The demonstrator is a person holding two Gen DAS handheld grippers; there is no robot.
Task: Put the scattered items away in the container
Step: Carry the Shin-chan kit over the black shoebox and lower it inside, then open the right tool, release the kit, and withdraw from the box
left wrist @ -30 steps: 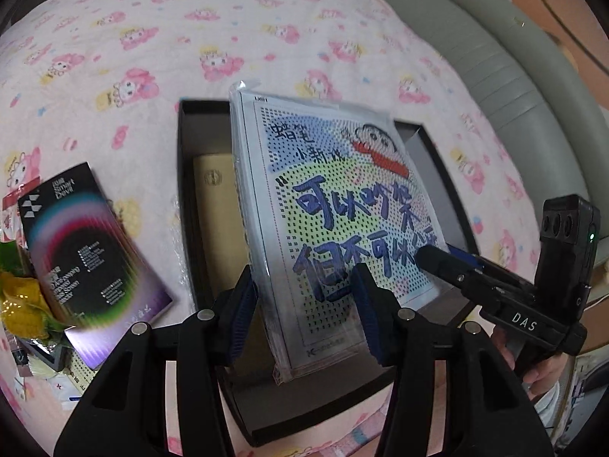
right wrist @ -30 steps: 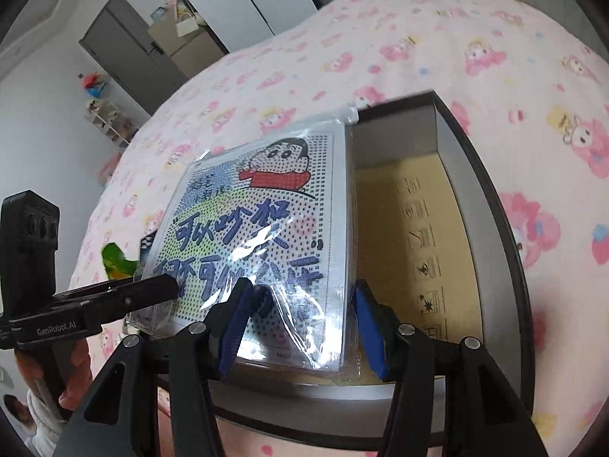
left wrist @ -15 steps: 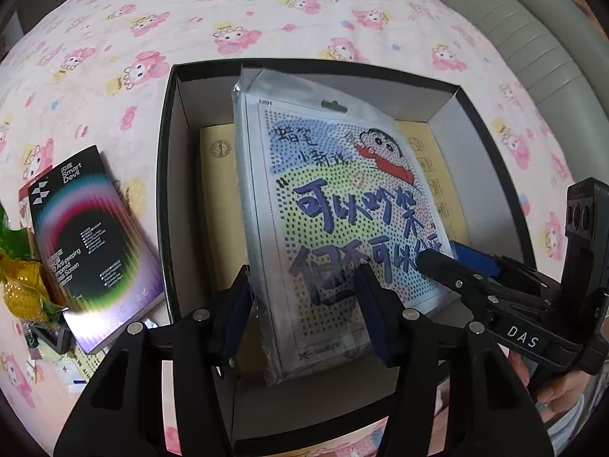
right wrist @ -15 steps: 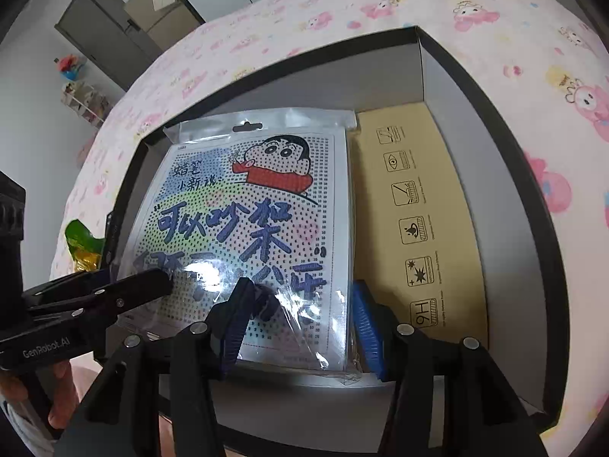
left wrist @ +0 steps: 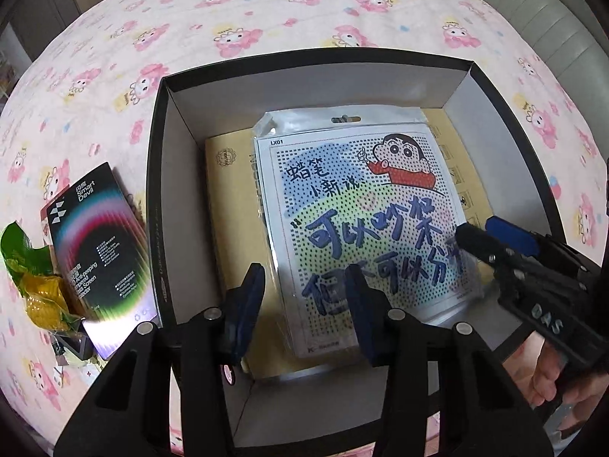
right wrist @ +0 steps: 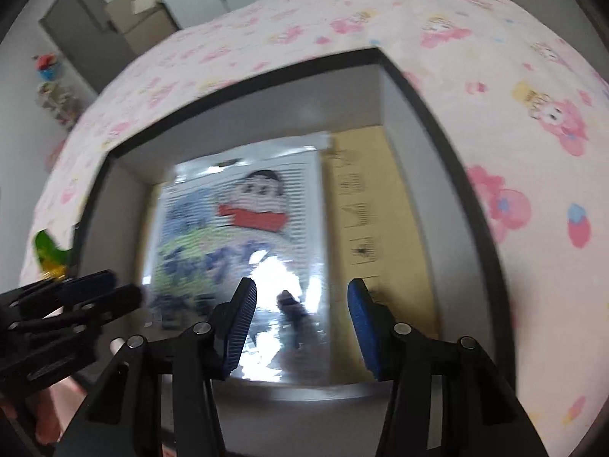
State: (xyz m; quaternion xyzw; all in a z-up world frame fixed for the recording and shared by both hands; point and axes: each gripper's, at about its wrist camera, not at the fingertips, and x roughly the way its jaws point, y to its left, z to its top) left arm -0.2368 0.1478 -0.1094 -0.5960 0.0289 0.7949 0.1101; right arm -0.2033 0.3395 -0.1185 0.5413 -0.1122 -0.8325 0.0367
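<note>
Pink bedsheet (left wrist: 266, 11); cartoon packet (left wrist: 365, 213) flat inside black box (left wrist: 160, 175).

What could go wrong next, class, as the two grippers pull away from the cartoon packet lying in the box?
1. The glossy cartoon packet lies between the open left gripper's fingers; a careless retreat might snag its plastic edge and drag it.
2. The right gripper view is blurred by fast motion; it might clip the black box wall.
3. The Smart Devil packet and green-yellow wrapper outside could be forgotten.
</note>
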